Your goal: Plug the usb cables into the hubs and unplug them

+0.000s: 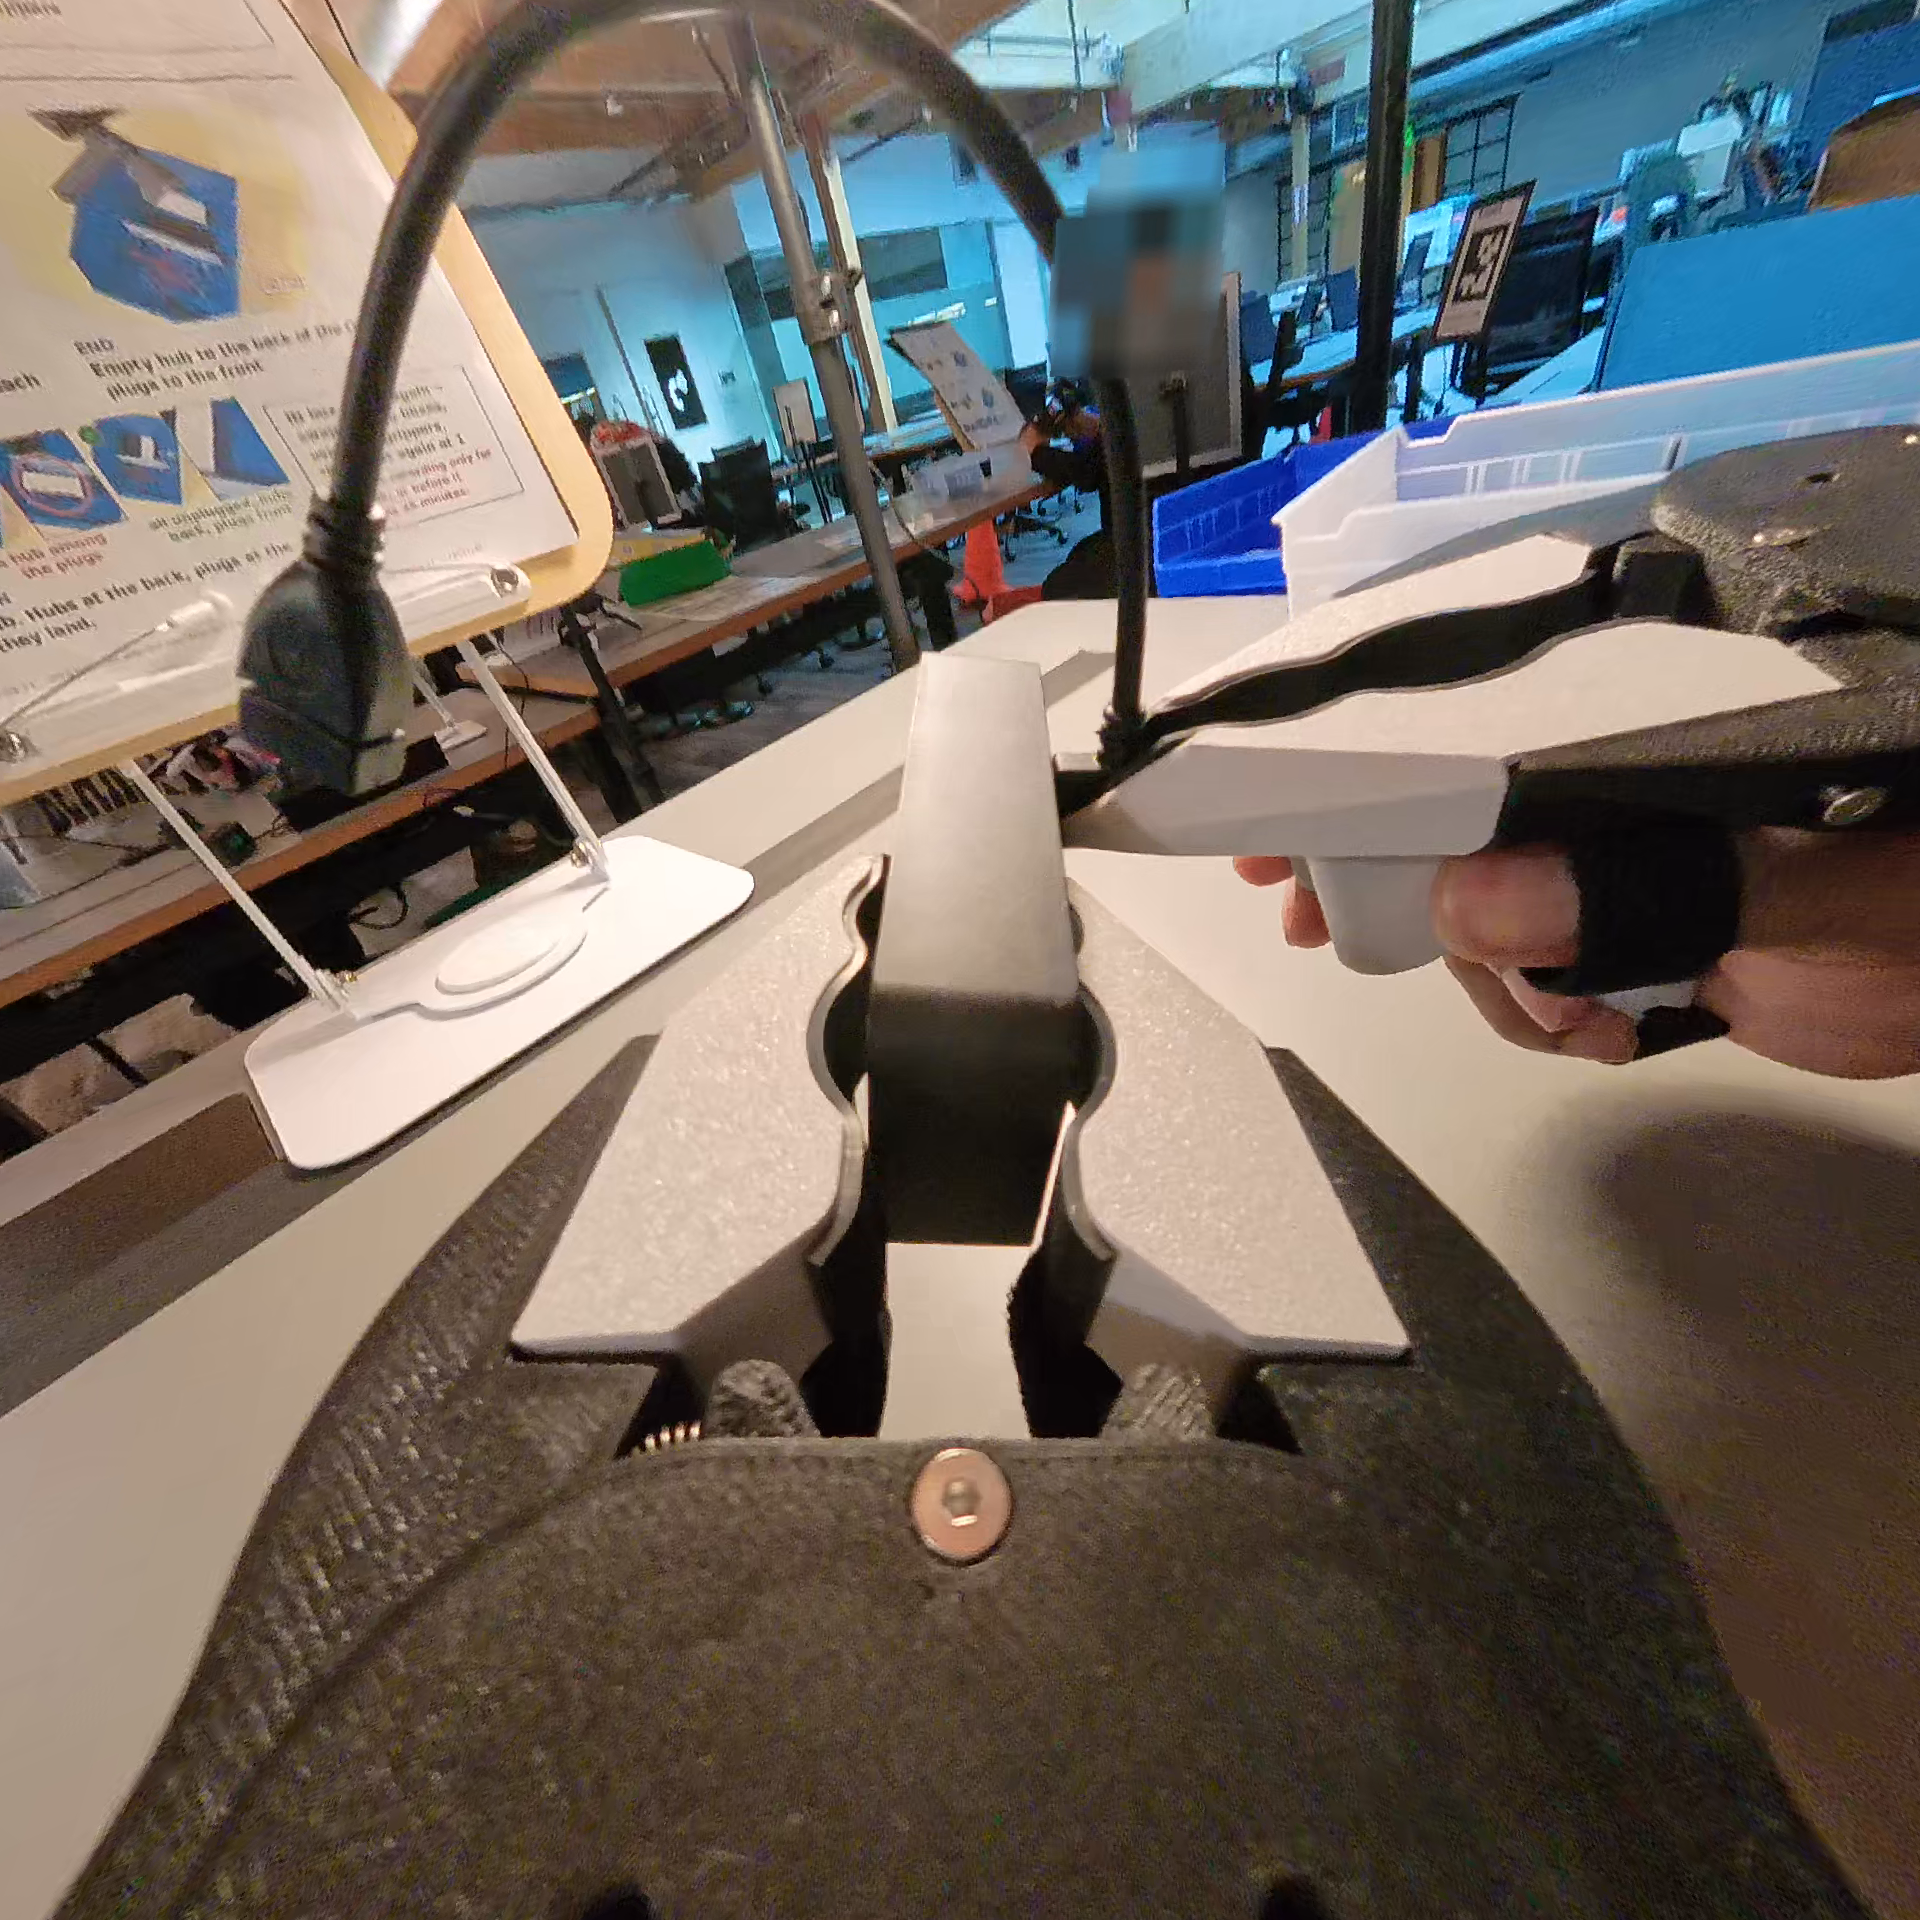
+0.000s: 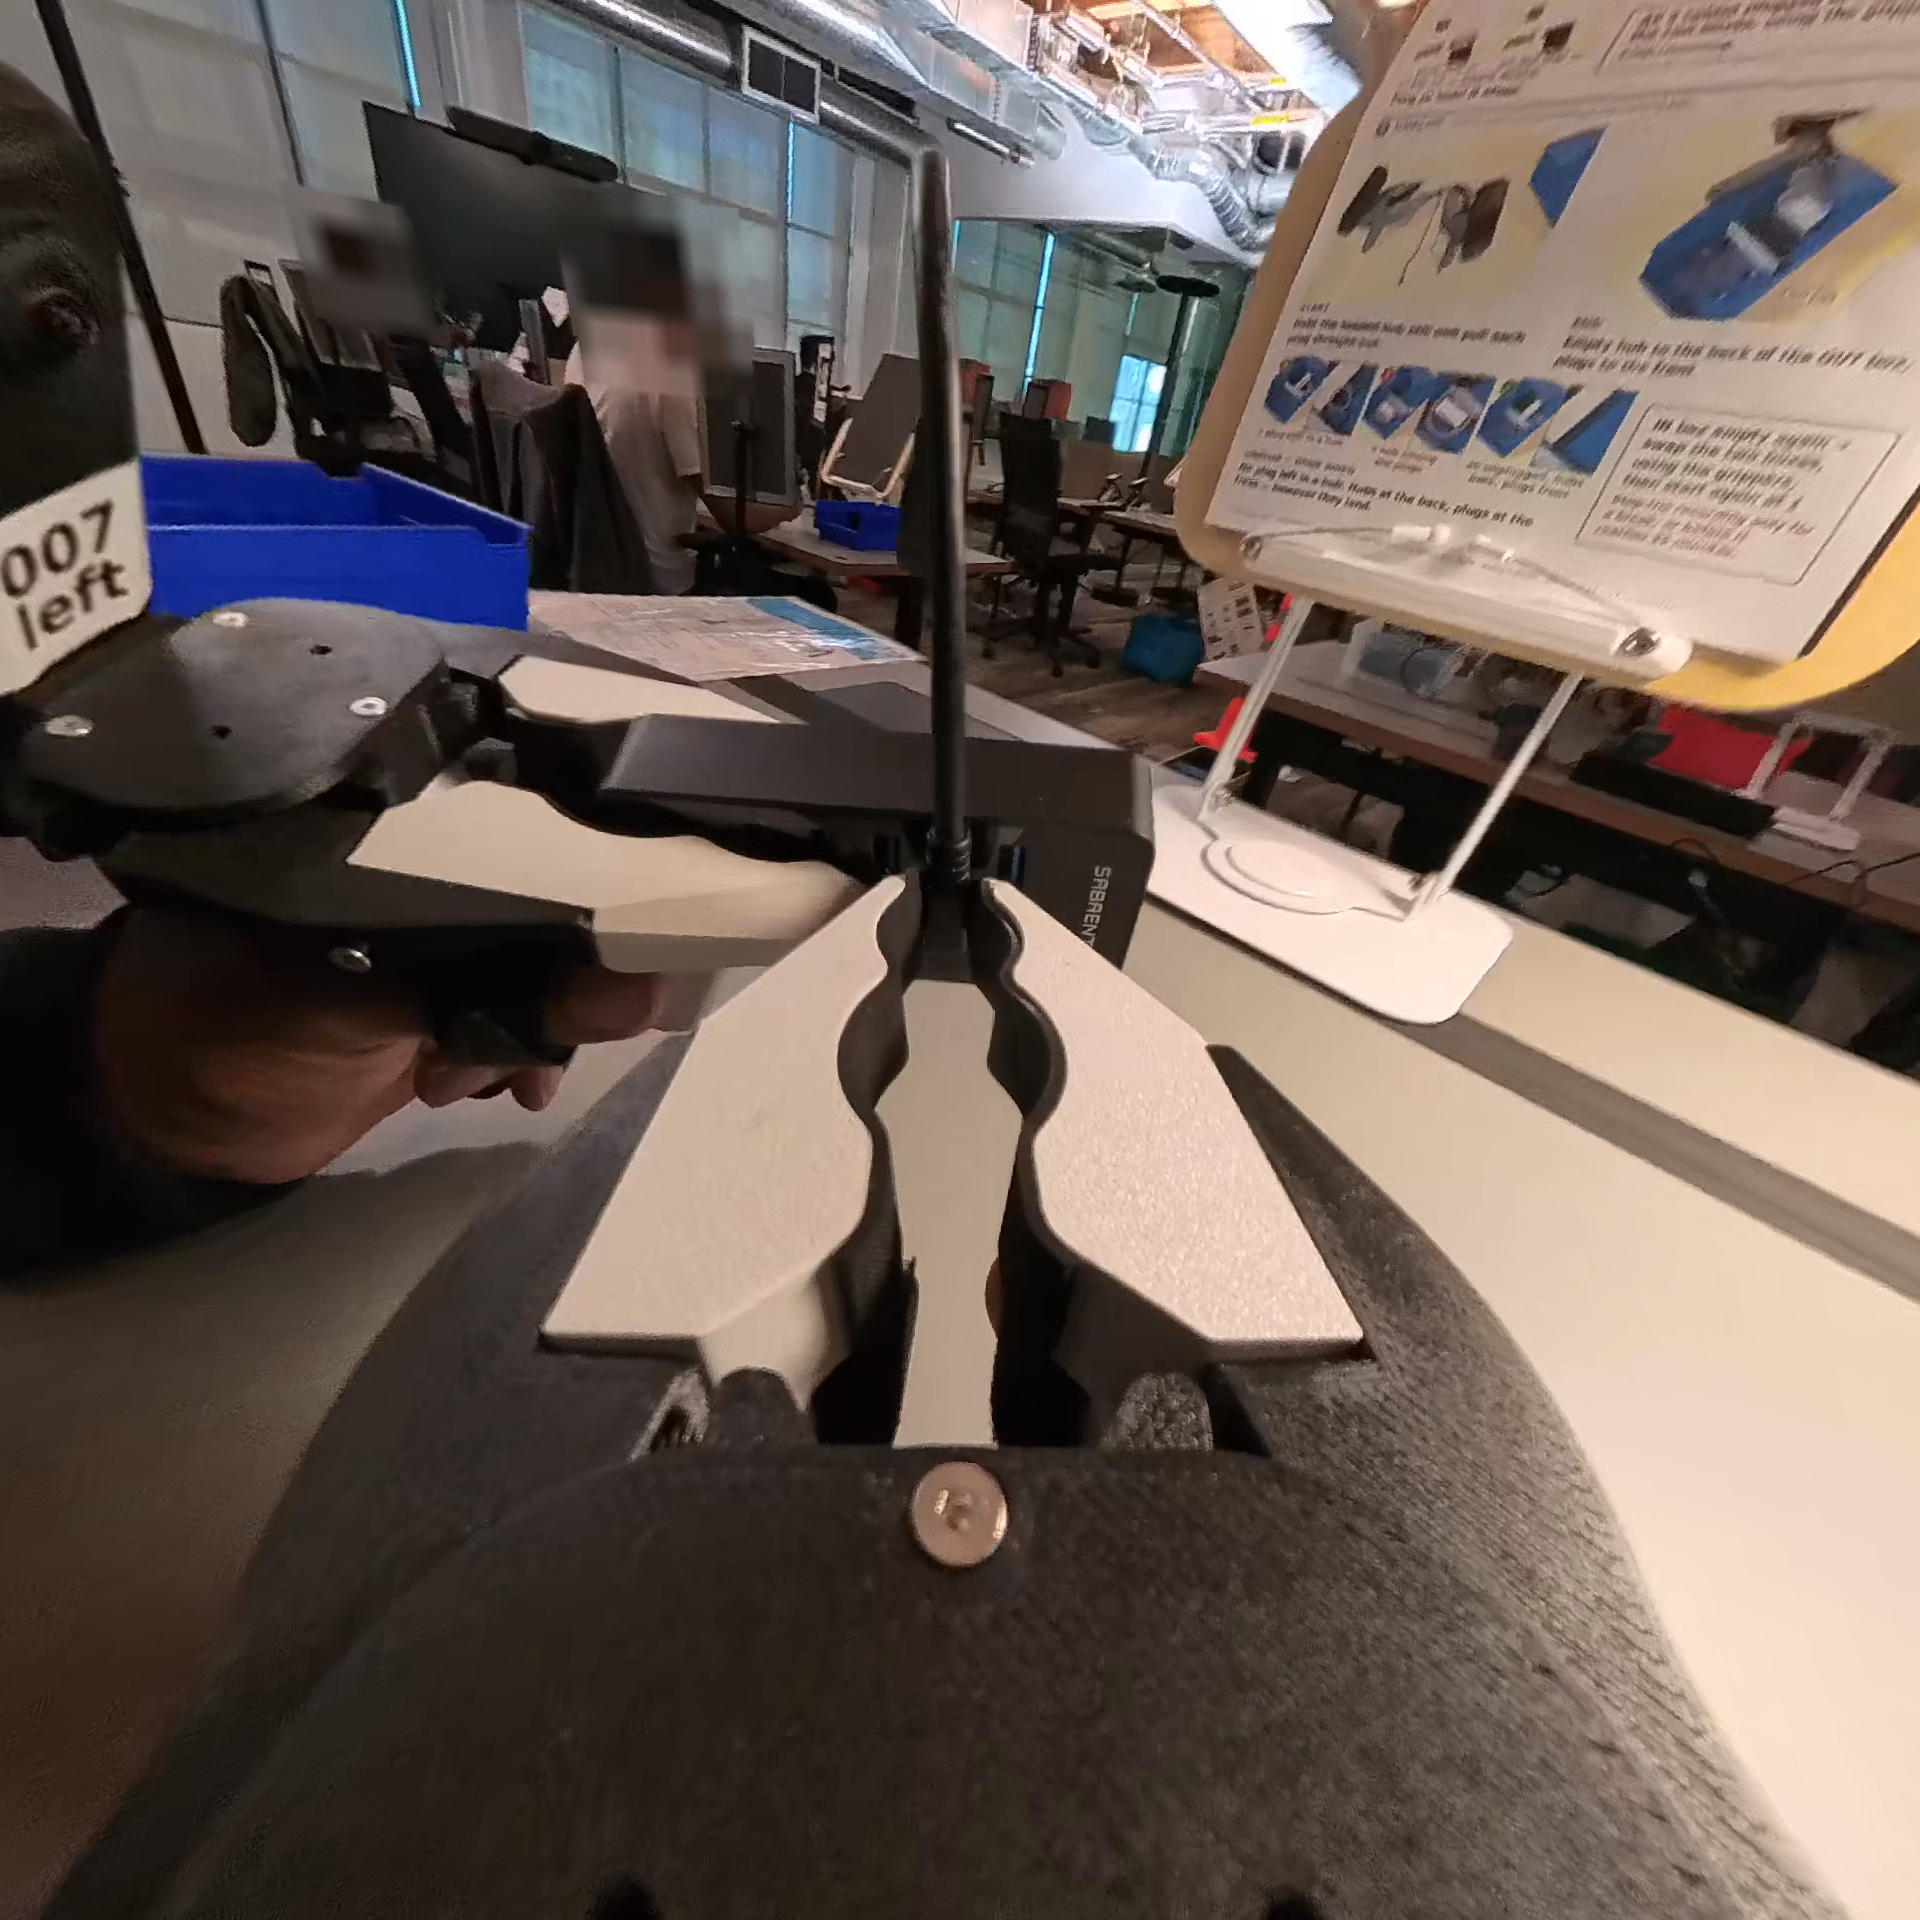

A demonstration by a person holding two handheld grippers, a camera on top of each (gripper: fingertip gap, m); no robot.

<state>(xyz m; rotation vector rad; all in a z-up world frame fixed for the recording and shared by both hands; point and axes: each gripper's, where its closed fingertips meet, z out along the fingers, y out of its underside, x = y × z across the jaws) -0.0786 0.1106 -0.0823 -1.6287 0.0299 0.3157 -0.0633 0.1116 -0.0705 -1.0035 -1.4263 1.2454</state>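
Observation:
My left gripper [image 1: 971, 894] is shut on a long black USB hub [image 1: 971, 790] and holds it above the grey table. My right gripper [image 1: 1081, 800] comes in from the right and is shut on a black USB plug [image 1: 1107, 743] at the hub's right side. In the right wrist view my right gripper [image 2: 940, 899] pinches the plug [image 2: 940, 935] against the port face of the hub [image 2: 883, 774]; I cannot tell how deep it sits. The left gripper [image 2: 821, 821] clamps the hub from the left. The black cable [image 1: 416, 291] arcs overhead to a dangling connector [image 1: 322, 675].
An instruction board on a white stand [image 1: 499, 966] is at the table's far edge, left of the hub; in the right wrist view it [image 2: 1351, 935] is to the right. A blue bin [image 1: 1216, 530] and a white bin [image 1: 1455, 488] sit behind the right gripper. The grippers are tip to tip, or close to it.

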